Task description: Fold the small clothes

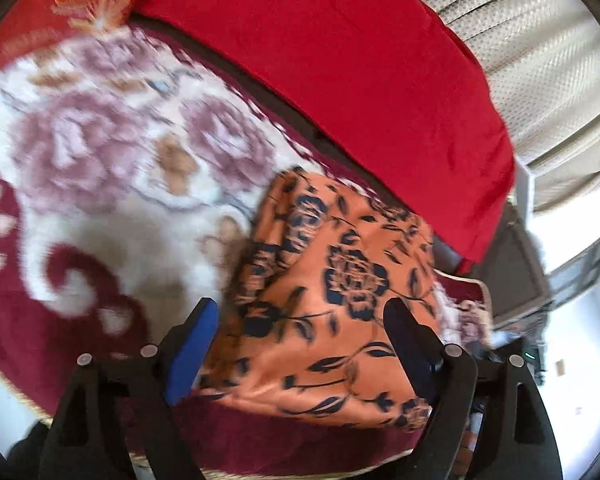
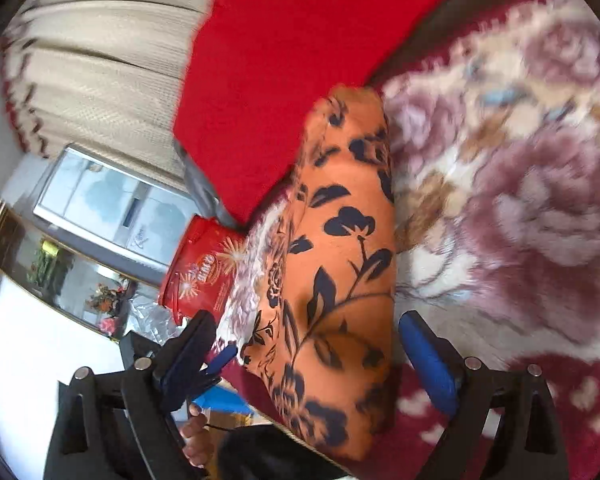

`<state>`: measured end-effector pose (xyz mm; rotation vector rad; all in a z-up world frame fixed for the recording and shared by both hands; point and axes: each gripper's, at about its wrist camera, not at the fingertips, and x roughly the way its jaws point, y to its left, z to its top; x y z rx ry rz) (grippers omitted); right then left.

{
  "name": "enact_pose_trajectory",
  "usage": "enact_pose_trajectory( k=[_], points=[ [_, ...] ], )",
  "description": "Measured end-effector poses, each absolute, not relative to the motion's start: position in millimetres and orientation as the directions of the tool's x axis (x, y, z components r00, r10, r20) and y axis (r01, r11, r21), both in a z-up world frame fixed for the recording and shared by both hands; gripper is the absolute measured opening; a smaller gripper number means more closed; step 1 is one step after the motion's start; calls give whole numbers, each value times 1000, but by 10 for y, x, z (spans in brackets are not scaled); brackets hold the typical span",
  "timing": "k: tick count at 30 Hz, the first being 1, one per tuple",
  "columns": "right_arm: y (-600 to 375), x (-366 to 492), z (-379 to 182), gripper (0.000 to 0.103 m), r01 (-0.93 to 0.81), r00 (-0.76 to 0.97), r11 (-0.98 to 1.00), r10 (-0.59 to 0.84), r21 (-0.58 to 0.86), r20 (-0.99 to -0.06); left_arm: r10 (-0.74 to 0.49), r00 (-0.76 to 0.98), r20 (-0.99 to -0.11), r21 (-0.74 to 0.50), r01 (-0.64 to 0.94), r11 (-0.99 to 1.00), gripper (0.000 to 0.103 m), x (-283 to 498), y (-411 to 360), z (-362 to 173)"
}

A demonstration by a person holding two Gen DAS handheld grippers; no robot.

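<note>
Your left gripper (image 1: 300,308) has its jaws spread wide and nothing pinched: the blue pad sits off the cloth's left edge and the black finger rides above its right part, with no pad pressing on fabric. Your right gripper (image 2: 312,332) is wide too and holds nothing; its blue-padded finger hangs to the right of the cloth over the rug, the other finger off the cloth's left side.

The orange flowered garment (image 1: 332,276) lies already folded into a compact packet straight ahead of both sets of jaws, resting on the plush floral rug (image 1: 112,152). In the right wrist view its long axis runs away from you, up toward the red cushion (image 2: 292,48); in the left wrist view it reads more squat, with its far corner up near the cushion's edge. Judged from this, the left jaws sit closer over the packet's near edge.

Open rug lies on the far side from the cushion, so that is your free room. On the right wrist view's left, a red tin (image 2: 204,272) sits just beside the cloth at the rug's border, and a bare foot (image 2: 196,440) shows below, so that side is tight.
</note>
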<state>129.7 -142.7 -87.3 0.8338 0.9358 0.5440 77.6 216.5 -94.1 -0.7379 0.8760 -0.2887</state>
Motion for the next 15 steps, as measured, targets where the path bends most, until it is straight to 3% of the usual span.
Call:
enact_pose_trajectory(
  k=[3, 4, 5, 6, 9, 15],
  points=[
    [-1259, 1546, -997, 93, -24, 436, 569, 746, 822, -504, -508, 538, -673, -645, -89, 759, 85, 954, 1986, -1237],
    [-1220, 1559, -1019, 84, -19, 430, 589, 734, 808, -525, -509, 512, -692, -632, -89, 770, 85, 989, 1939, -1321],
    [-1152, 1620, -1052, 68, -27, 405, 614, 728, 788, -553, -496, 484, -721, -605, -92, 791, 84, 1017, 1887, -1432],
    [-1068, 1666, -1074, 42, -38, 378, 665, 701, 746, -605, -468, 492, -734, -575, -83, 814, 84, 1015, 1856, -1469],
    [-873, 1673, -867, 33, -138, 385, 762, 630, 633, -674, -468, 504, -726, -566, -50, 823, 84, 986, 1817, -1376],
    [-1053, 1615, -311, 32, -214, 469, 809, 577, 548, -669, -569, 522, -635, -665, 5, 747, 85, 958, 1830, -1228]
  ],
)
